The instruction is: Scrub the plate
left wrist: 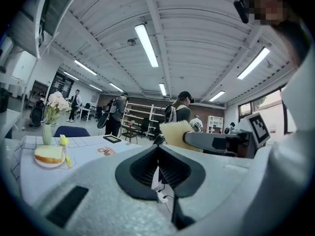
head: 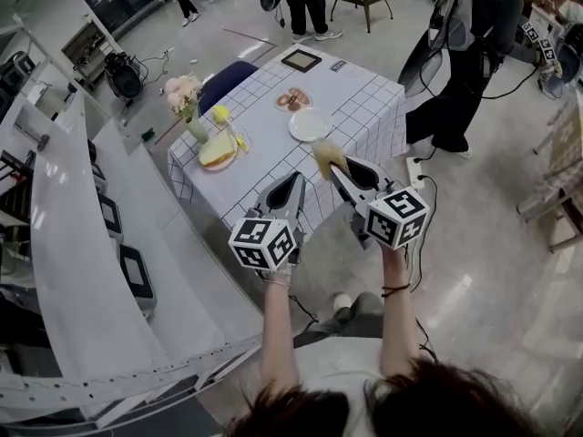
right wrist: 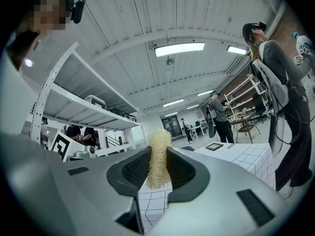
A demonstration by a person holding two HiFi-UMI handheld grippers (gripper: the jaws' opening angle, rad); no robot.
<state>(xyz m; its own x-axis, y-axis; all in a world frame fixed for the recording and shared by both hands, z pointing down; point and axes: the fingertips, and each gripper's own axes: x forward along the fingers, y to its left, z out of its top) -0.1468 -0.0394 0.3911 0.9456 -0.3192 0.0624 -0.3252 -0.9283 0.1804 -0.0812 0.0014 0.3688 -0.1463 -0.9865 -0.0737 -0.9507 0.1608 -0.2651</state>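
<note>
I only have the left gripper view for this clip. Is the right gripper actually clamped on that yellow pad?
Observer: Yes. The right gripper view shows the right gripper shut on a yellow fibrous scrubber, which sticks up past the jaw tips.
Operator: I can't find an empty plate from here. Where is it?
Observer: The head view shows an empty white plate on the checked table, just beyond the scrubber.
Operator: Is the scrubber on the plate?
Observer: Not yet. In the head view it is held short of the plate's near rim and does not touch it.
</note>
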